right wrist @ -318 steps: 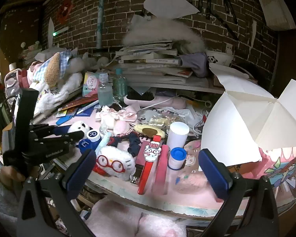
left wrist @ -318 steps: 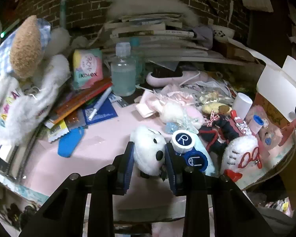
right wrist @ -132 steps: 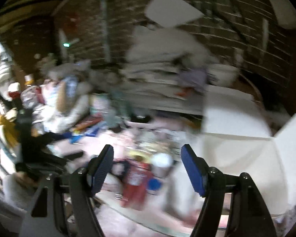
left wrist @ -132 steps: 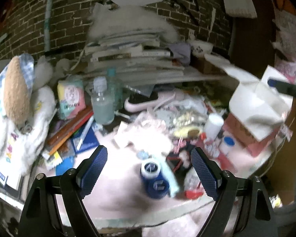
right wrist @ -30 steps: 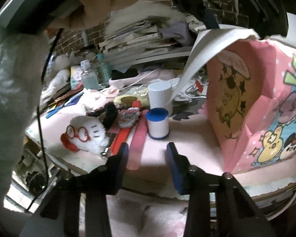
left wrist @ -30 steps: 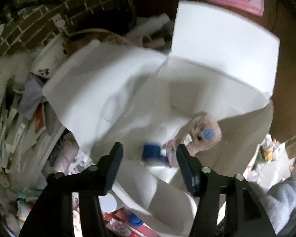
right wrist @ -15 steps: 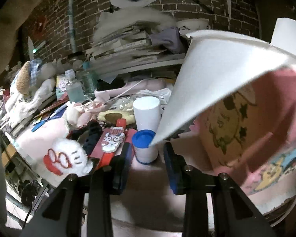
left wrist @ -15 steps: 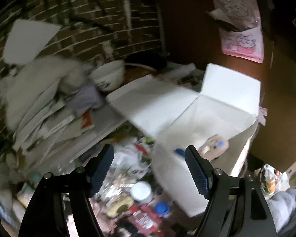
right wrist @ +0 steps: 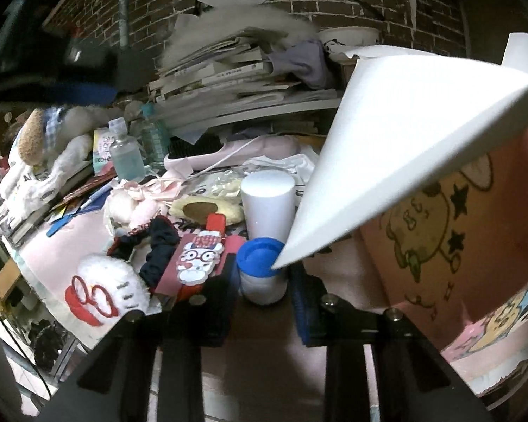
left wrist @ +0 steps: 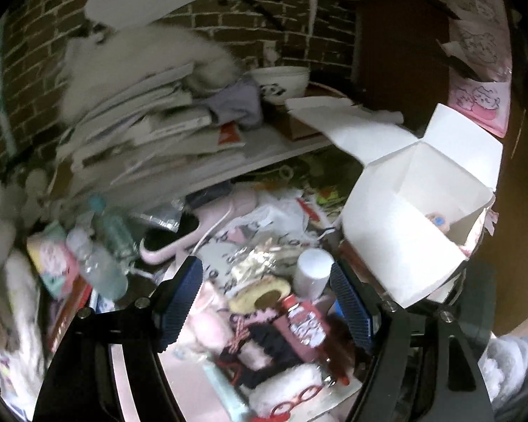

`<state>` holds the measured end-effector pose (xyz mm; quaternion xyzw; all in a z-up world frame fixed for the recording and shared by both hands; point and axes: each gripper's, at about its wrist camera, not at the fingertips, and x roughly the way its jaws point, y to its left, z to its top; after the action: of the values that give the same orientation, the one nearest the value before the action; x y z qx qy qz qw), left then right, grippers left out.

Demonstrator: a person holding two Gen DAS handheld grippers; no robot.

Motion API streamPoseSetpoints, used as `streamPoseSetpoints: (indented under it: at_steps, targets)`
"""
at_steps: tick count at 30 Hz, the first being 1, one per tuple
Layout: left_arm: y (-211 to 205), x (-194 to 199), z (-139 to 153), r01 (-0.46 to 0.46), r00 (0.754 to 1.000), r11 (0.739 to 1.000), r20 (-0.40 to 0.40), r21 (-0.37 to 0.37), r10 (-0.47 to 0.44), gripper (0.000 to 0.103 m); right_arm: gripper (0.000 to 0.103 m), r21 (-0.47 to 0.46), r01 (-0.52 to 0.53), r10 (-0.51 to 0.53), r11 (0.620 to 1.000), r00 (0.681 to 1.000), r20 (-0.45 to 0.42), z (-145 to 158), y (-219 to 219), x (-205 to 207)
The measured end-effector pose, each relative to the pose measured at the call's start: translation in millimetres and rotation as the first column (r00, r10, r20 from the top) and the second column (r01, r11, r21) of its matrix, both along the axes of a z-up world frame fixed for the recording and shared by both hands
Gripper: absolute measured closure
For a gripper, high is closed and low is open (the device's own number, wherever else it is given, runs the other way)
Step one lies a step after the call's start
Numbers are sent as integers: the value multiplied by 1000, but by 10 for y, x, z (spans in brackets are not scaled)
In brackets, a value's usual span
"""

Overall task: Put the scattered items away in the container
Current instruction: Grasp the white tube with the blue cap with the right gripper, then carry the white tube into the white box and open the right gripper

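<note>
The white carton [left wrist: 397, 242] stands open at the table's right, with a pink plush toy [left wrist: 436, 219] inside it. My left gripper [left wrist: 265, 300] hangs open and holds nothing, above a yellow plush [left wrist: 260, 292], a white cylinder [left wrist: 313, 272] and a red cartoon clip [left wrist: 304, 320]. My right gripper [right wrist: 264, 283] is low at the table's front edge. Its pads press both sides of a small white jar with a blue lid [right wrist: 258, 263], which stands on the pink tabletop [right wrist: 52, 246]. The carton's pink printed side [right wrist: 457, 232] is just to the right, and its flap [right wrist: 404, 133] hangs over the jar.
A white plush with red glasses [right wrist: 105, 292], a dark scrunchie [right wrist: 158, 242], the tall white cylinder [right wrist: 267, 204], bottles [right wrist: 125, 154] and a pink hairbrush [right wrist: 250, 151] crowd the table. Stacked books [right wrist: 228, 70] and a brick wall are behind. A fluffy sleeve [left wrist: 510, 362] is at the lower right.
My left gripper has swung away from the carton and now looks down on the cluttered table. My right gripper has moved closer to the blue-lidded jar and its fingers have narrowed around it.
</note>
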<state>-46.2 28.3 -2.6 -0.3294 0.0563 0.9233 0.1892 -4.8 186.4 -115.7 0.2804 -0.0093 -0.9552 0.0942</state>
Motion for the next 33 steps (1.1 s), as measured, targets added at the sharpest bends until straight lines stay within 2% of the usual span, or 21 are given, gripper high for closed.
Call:
streamPoseSetpoints:
  at_steps: [6, 13, 16, 19, 23, 27, 29, 33]
  targets:
    - [-176, 40, -46, -30, 1000, 999, 11, 44, 29, 31, 78, 27, -26, 27, 999, 998, -54, 114, -86, 150]
    - [-372, 160, 9, -87, 996, 995, -14, 52, 88, 31, 78, 79, -172, 181, 982, 975, -131, 401, -424, 339]
    - [-453, 231, 39, -114, 993, 992, -31, 47, 116, 31, 78, 92, -205, 217, 974, 964, -152, 572, -491, 345]
    - [-531, 299, 64, -121, 991, 990, -45, 68, 124, 24, 78, 86, -218, 229, 972, 961, -154, 787, -411, 325]
    - [-543, 354, 61, -106, 992, 991, -56, 82, 111, 23, 78, 90, -175, 189, 980, 965, -182, 1180, -104, 351]
    - [-496, 353, 48, -93, 993, 993, -59, 77, 98, 23, 78, 125, -105, 122, 987, 983, -138, 1474, 285, 250]
    - [-468, 353, 39, -88, 994, 993, -58, 78, 93, 22, 78, 169, -66, 81, 983, 993, -83, 1538, 469, 134]
    - [-411, 340, 1, -86, 995, 994, -53, 66, 89, 18, 78, 216, -66, 39, 974, 991, 126, 1452, 768, -200]
